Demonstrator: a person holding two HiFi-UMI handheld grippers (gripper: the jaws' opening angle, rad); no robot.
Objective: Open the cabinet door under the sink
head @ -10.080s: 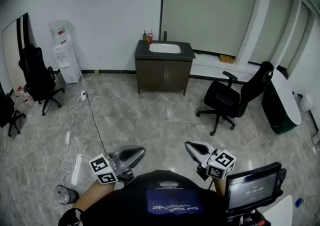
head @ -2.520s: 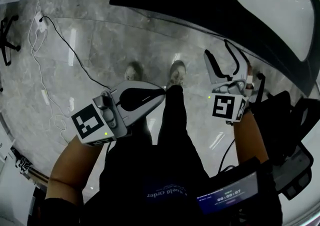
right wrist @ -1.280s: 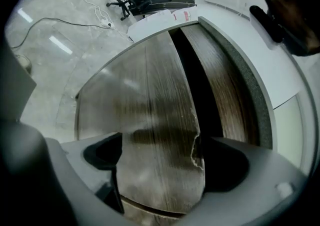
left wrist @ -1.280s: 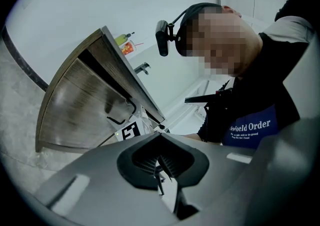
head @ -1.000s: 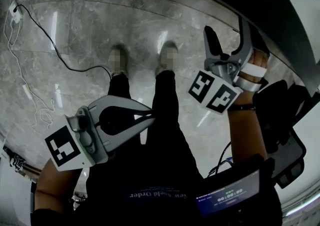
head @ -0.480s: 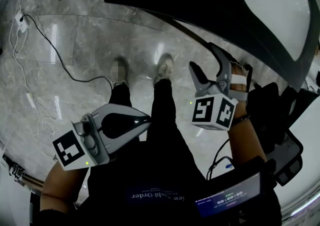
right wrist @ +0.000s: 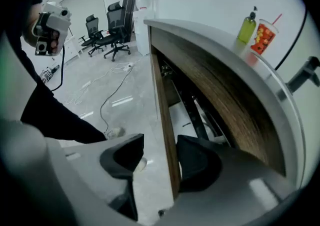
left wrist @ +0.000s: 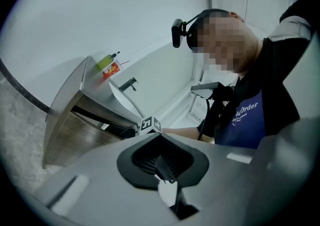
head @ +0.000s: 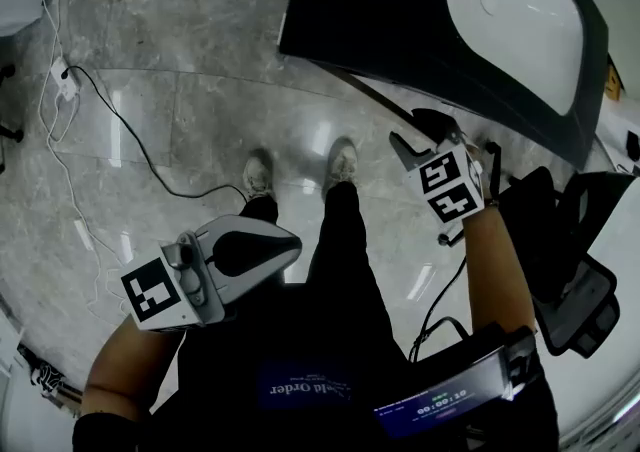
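Under the sink [head: 520,30], right gripper [head: 415,135] is closing round the door [right wrist: 162,115] edge, not yet clamping; left gripper [head: 290,243] is hanging, jaws together.

I stood on a grey marble floor [head: 200,120]. On it rested my shoes [head: 342,162], a black cable [head: 150,155] running to a white power strip [head: 66,80], and the cabinet [right wrist: 220,95]. The cabinet's countertop [head: 380,10] carried a green bottle [right wrist: 246,26] just beside a red cup [right wrist: 263,36].
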